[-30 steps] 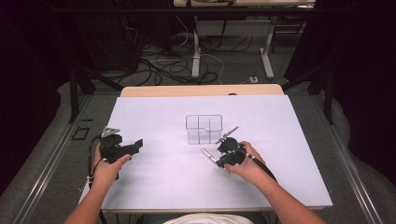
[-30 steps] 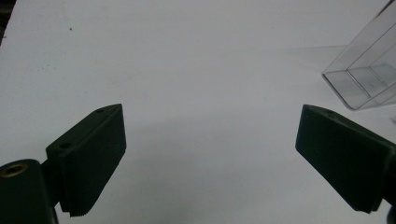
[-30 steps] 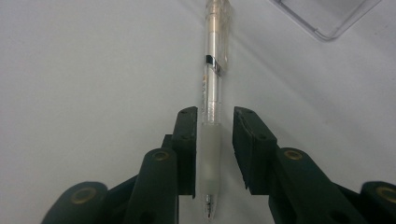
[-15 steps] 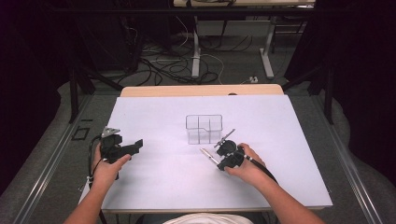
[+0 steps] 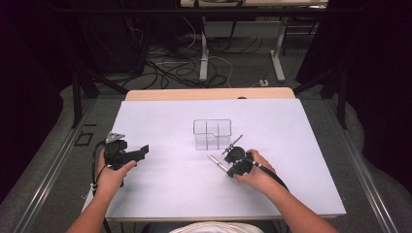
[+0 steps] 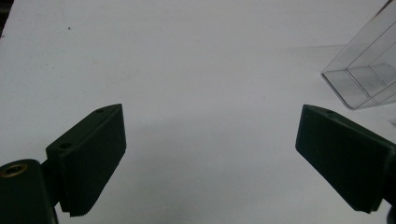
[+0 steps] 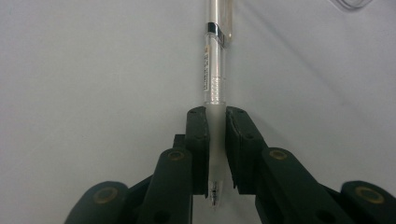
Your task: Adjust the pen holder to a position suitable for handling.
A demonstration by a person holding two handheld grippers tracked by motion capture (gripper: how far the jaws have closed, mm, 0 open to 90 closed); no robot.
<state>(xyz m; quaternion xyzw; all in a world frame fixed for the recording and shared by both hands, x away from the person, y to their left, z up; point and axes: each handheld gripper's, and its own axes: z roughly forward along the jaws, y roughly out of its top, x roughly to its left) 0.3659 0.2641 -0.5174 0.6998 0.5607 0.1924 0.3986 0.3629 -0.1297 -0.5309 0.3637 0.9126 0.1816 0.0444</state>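
So far only the pickup is done: my right gripper (image 7: 216, 154) has just been closing and now pinches the pen (image 7: 215, 79) at lower centre of the frame. Dropping it into the clear organizer (image 5: 212, 134) remains; my left gripper (image 6: 210, 158) waits spread, empty.

The high view looks forward and down over the whole white table (image 5: 160, 194), while each gripper view sits low and close above that tabletop, the left one sharing with the high view the clear box (image 6: 369, 79).
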